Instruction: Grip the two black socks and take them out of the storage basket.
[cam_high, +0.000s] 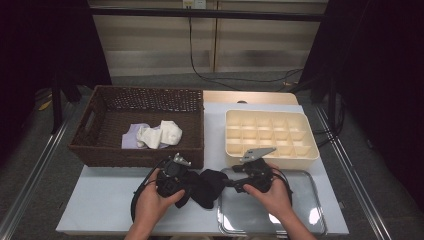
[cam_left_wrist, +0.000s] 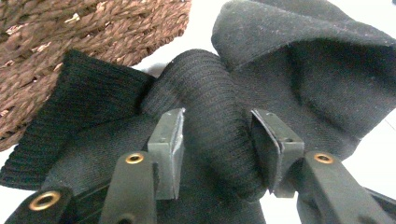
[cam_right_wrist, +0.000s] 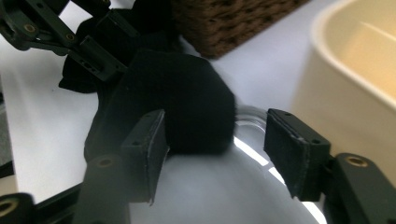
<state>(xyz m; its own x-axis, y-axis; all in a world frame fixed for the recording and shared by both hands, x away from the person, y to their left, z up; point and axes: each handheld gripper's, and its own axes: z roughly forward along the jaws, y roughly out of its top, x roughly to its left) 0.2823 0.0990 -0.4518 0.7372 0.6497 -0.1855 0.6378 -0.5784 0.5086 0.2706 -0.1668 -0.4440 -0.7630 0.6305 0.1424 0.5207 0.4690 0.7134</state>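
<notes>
Black ribbed sock, bunched, pinched in left gripper fingers; right gripper fingers agape, empty.

Black sock w/ ribbed knit cuff, plain weave elsewhere, just in front of the brown woven wicker basket. Inside basket: white cloth plus pale lilac cloth beside it. Right of basket: cream plastic divider box, same cream on grid walls. In front of that box, right of the sock: shiny silver metal tray, white glare spots. Left gripper and right gripper both black, brass-coloured rivets, grey plates on top. Tabletop under basket pale white-blue, tan wood edge behind it.
</notes>
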